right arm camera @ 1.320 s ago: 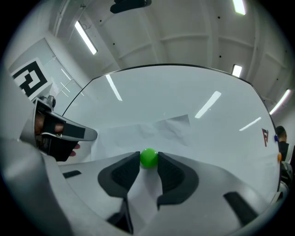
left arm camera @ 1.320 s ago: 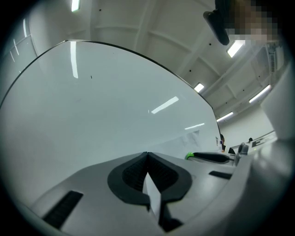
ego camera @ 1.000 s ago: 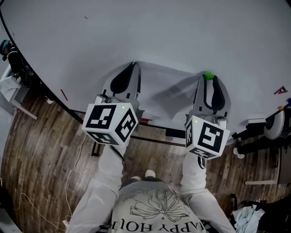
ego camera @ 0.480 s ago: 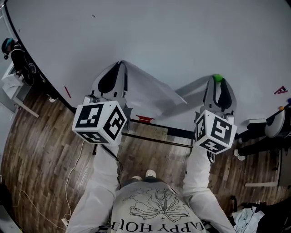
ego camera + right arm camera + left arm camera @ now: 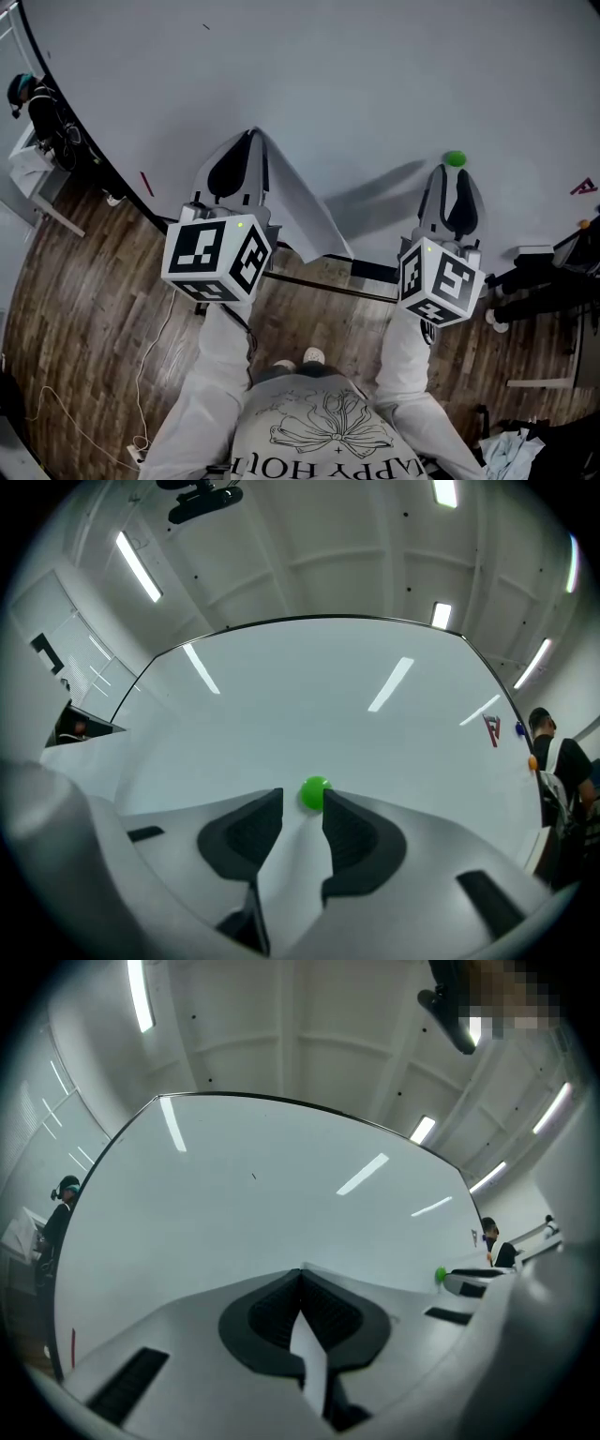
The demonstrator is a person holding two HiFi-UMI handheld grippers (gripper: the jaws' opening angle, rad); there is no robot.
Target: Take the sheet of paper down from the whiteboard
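Left jaws pinch sheet (image 5: pixel 296 221), right jaws just opened at magnet (image 5: pixel 455 158), level

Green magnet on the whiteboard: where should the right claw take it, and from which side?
Pinch the green magnet across its round rim, coming straight at the whiteboard face: it's a small button flat on the board, so likely only its sides give purchase. The right claw, jaws just opening wider and empty, points at it.
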